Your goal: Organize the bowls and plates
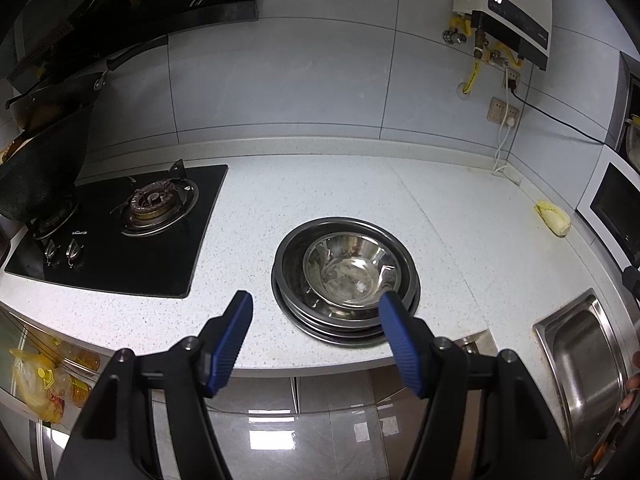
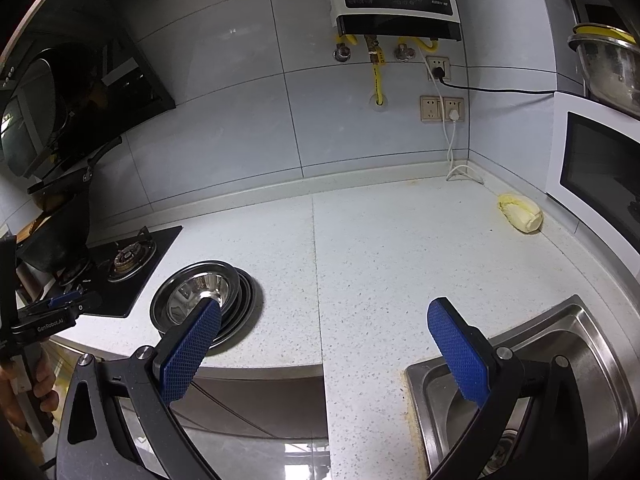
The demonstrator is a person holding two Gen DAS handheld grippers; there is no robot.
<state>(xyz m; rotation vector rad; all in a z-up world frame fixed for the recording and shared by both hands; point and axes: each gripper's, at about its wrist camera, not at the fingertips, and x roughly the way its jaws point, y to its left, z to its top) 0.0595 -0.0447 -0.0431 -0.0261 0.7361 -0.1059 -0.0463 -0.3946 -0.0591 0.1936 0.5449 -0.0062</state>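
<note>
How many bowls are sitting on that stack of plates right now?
1. A single steel bowl sits upright on top of the plate stack on the counter, between the stove and the sink. Another nested beneath could be hidden.

The speckled white tabletop (image 1: 328, 184) is carrying a stack of metal plates (image 1: 316, 326) near its front edge, with a steel bowl (image 1: 350, 272) sitting on top. A yellow cabbage (image 1: 553, 217) is lying far right, a white cable (image 2: 464, 174) in the far corner.
</note>
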